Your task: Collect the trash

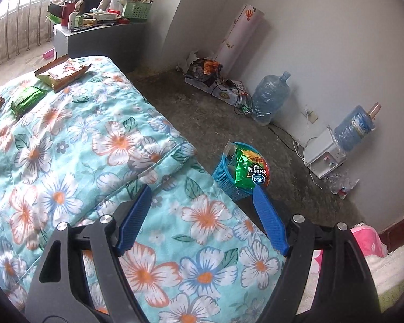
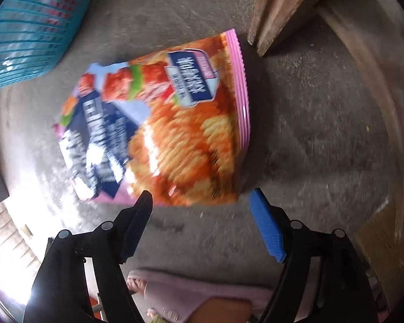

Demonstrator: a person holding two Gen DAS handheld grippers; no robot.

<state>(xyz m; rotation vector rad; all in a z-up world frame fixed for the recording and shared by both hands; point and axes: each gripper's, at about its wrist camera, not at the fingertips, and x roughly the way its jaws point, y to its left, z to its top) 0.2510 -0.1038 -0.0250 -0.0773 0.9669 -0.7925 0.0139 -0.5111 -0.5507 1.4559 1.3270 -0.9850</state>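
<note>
While spread wide and empty, right gripper [image 2: 200, 199] hovers just short of chip bag [image 2: 161, 118] on floor beside blue basket [image 2: 32, 29], positioned for pickup; left gripper [image 1: 202, 196] likewise wide, empty.

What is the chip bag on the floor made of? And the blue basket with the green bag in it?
The chip bag looks like thin glossy plastic film: it shines with white glare, and its pink edge is crimped. It is blurred, so any foil lining cannot be told. The blue basket looks like hard molded plastic, with a grid of small holes in its wall. The green bag in it looks like shiny crinkled film too.
</note>
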